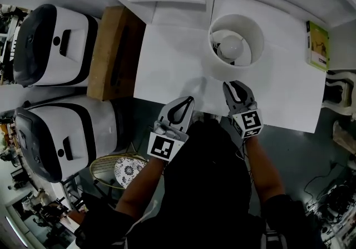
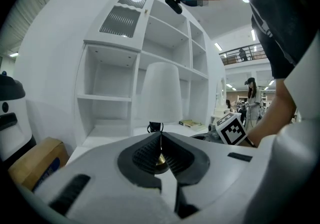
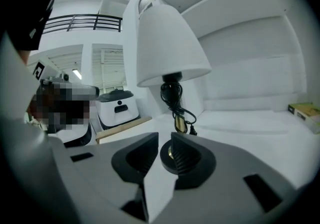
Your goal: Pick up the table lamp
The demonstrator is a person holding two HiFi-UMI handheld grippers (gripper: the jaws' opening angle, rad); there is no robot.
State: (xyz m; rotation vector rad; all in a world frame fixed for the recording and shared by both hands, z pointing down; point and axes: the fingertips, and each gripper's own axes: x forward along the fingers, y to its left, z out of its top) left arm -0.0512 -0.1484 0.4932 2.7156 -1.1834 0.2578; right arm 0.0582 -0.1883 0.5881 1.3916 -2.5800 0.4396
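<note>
Showing the left gripper [image 1: 188, 100] [image 2: 161, 134] with jaws clenched tip to tip on nothing, and the right gripper [image 1: 230, 84] [image 3: 165, 139] with jaws parted by a narrow slit, likewise grasping nothing. Pointing both toward the table lamp [image 1: 218, 63] [image 2: 160, 93] [image 3: 170, 43], which is standing upright on the white tabletop [image 1: 167, 70]. Placing the right gripper near the shade in the head view and the left a little farther off, with neither touching the lamp. Revealing, in the right gripper view, a black cord [image 3: 175, 100] bundled round the stem under the shade, its plug hanging low. Reading, by judgement, as an approach and not yet a grasp. Risking from here:

- closing on the wide, thin shade instead of the stem, and so denting it or tipping the lamp;
- pinching only the loose cord coils, and so letting the lamp slip or swing on lifting;
- arriving with too narrow a slit to admit the stem, and so nudging the lamp over.

Sharing the tabletop with a green book [image 1: 317, 45] [image 3: 305, 110], well apart at the far right. Backing onto white open shelving [image 2: 110, 83]. Sitting beside a cardboard box [image 1: 114, 53] and two white-and-black machines [image 1: 53, 45] at the left. Opening onto a bright hall with other people standing in the distance.
</note>
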